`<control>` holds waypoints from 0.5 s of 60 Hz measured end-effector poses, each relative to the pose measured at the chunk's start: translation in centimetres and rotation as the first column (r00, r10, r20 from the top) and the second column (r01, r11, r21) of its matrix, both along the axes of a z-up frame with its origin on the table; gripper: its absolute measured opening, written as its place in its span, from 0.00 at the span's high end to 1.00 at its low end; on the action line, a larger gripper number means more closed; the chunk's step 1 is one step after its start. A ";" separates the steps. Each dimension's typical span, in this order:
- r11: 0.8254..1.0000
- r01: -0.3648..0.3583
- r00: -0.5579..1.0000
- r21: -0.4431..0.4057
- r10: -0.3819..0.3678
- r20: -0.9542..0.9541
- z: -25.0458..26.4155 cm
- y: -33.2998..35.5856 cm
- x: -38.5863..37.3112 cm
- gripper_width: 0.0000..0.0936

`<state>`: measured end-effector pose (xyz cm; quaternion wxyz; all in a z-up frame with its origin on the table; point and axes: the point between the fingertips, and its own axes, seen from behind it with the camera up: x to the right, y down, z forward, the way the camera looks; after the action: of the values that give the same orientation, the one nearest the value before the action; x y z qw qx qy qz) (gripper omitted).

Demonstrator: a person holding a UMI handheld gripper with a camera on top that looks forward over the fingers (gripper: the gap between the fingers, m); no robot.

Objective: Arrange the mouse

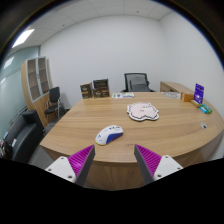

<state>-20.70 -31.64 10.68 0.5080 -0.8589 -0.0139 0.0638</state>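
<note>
The gripper (pixel 114 158) hangs open (purple pads apart, nothing held).

wooden table (pixel 70 128), office chairs (pixel 136 82), perhaps bookshelf (pixel 37 76)

I saw a white-and-blue mouse (pixel 109 134) on the light wood table (pixel 70 130). My gripper (pixel 115 160) had magenta pads (pixel 80 158). Beyond the mouse lay a white-and-red patterned mat (pixel 144 111).

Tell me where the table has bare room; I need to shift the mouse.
Bare wood lies left of the mouse, and in a wide stretch right of it, between the open gripper and the patterned mat. The table's far right end is crowded with small items.
</note>
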 end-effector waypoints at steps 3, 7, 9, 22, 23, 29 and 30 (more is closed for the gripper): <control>1.000 0.010 1.000 0.004 -0.010 -0.002 -0.4 0.9 -1.0 0.12; 1.000 0.018 1.000 0.005 -0.018 -0.020 -1.2 1.9 -2.1 0.12; 1.000 0.018 1.000 0.000 -0.018 -0.018 -1.6 2.5 -2.8 0.12; 0.996 0.082 0.996 -0.046 -0.081 0.023 -4.8 6.1 -2.3 0.12; 0.994 0.093 0.995 -0.051 -0.092 0.027 -5.2 6.5 -1.9 0.12; 0.990 0.123 0.992 -0.067 -0.122 0.024 -6.5 8.6 -1.5 0.12; 0.990 0.121 0.993 -0.068 -0.120 0.023 -6.6 9.0 -2.1 0.12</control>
<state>-22.76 -22.60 4.05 0.4807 -0.8758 0.0353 0.0255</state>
